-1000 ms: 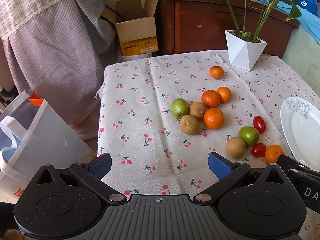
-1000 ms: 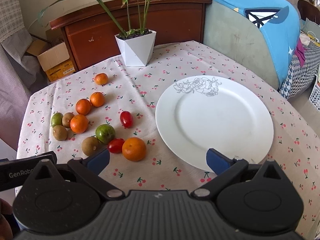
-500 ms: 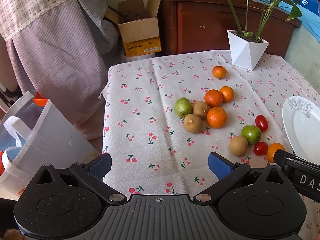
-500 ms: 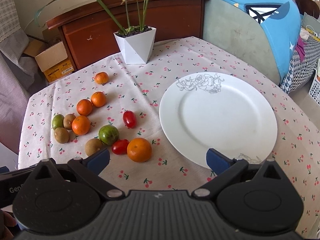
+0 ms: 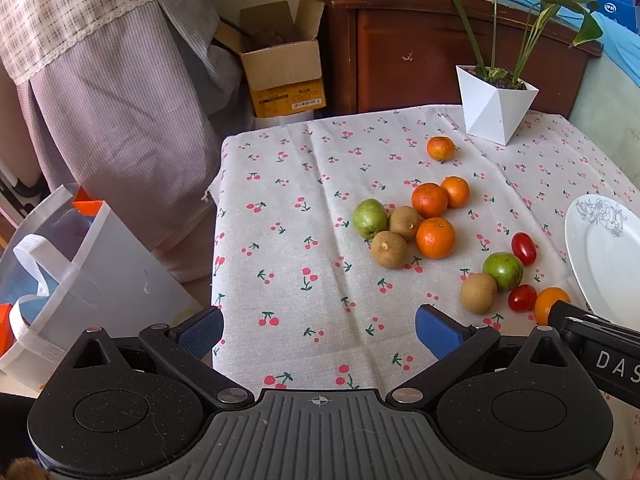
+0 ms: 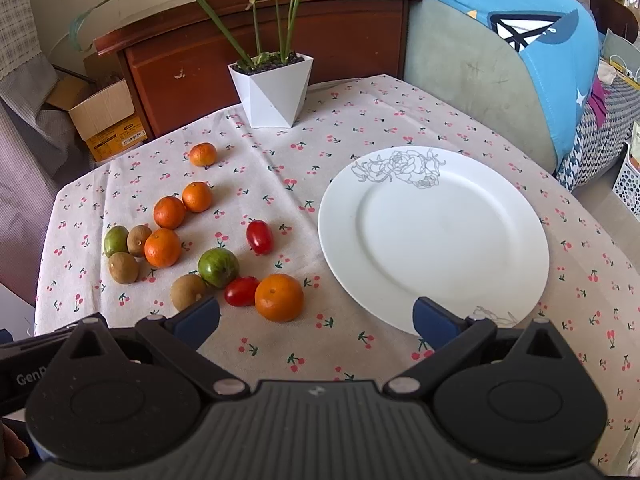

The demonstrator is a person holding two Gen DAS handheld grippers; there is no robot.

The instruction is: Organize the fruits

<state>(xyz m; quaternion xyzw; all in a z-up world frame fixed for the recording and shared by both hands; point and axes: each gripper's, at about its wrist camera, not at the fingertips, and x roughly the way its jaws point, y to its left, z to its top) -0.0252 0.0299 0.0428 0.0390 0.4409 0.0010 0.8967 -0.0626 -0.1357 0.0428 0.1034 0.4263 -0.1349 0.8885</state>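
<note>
Several fruits lie loose on the cherry-print tablecloth [image 5: 304, 216]: oranges [image 6: 279, 297] [image 5: 435, 237], brown kiwis [image 5: 389, 249], green fruits [image 6: 218, 267] [image 5: 369, 218] and red tomatoes [image 6: 259, 236]. An empty white plate [image 6: 434, 240] with a grey flower print lies to their right. My left gripper [image 5: 318, 330] is open and empty above the table's near left part. My right gripper [image 6: 316, 320] is open and empty, just short of the nearest orange and the plate's near rim [image 6: 400, 326].
A white angular pot with a plant [image 6: 271, 92] stands at the back of the table. A white bag [image 5: 60, 280] stands on the floor left of the table, a cardboard box [image 5: 282, 76] and a wooden cabinet [image 5: 420, 52] behind, a sofa with blue cloth [image 6: 520, 60] to the right.
Both grippers have drifted slightly: the left view has shifted left, the right view has moved a little closer to the fruits. Both stay open. No fruit has moved.
</note>
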